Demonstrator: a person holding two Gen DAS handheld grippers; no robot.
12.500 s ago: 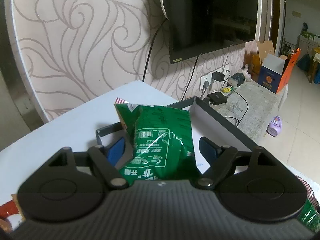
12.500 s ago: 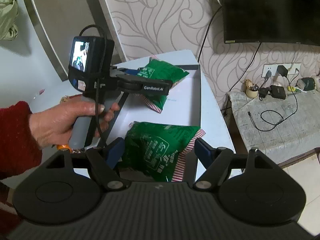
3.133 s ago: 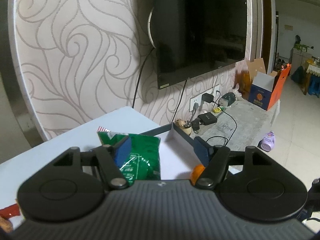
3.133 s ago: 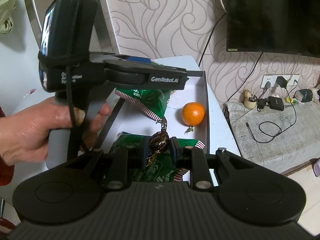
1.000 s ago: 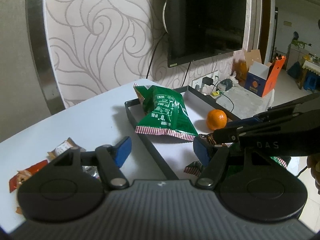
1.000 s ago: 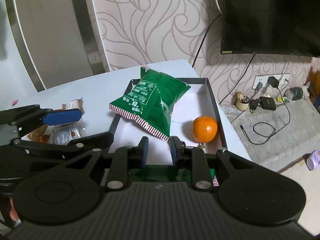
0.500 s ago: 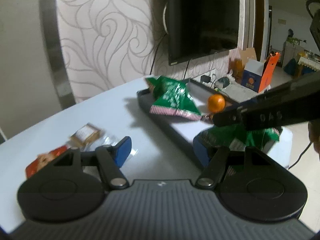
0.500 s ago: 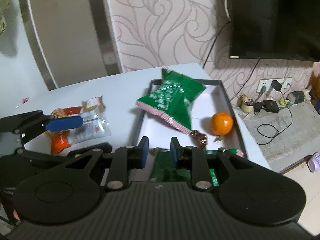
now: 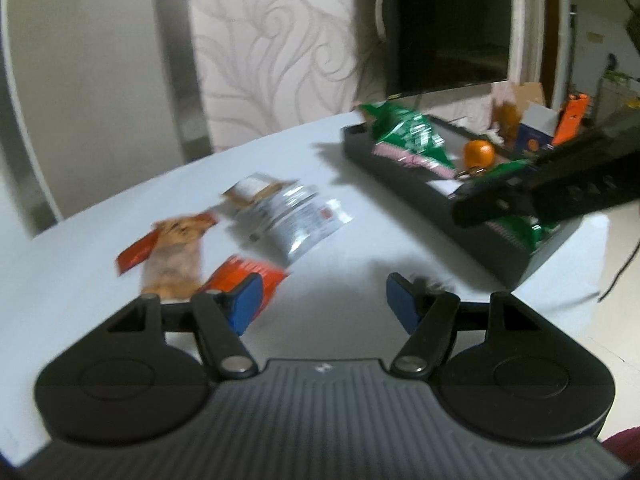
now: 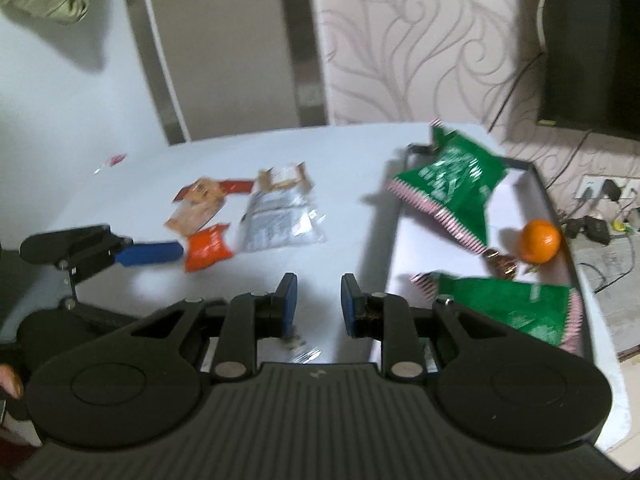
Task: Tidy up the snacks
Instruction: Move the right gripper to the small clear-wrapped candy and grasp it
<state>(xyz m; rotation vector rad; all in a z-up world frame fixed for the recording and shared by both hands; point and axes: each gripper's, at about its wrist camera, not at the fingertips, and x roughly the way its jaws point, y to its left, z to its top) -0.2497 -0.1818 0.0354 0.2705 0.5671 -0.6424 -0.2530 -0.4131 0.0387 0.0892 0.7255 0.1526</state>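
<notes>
A dark tray [image 10: 538, 178] holds two green bags [image 10: 452, 184] [image 10: 512, 304], a mandarin [image 10: 539, 240] and a wrapped chocolate [image 10: 502, 264]. Loose on the white table lie an orange packet [image 10: 208, 248], a silver packet [image 10: 276, 216] and a brown-red packet [image 10: 200, 204]. My left gripper [image 9: 324, 300] is open and empty, its left finger just beside the orange packet [image 9: 248, 276]. My right gripper [image 10: 319, 300] hovers over bare table left of the tray, nearly closed with only a narrow gap and nothing in it.
A small biscuit packet [image 10: 284, 176] lies behind the silver one. A tiny wrapper scrap [image 10: 298, 346] sits on the table under my right gripper. The table edge runs close to the tray's right side, with a television [image 10: 592, 40] and cables beyond.
Both grippers have swung left, away from the tray and over the loose packets. The chocolate that the right gripper held three seconds ago now lies in the tray.
</notes>
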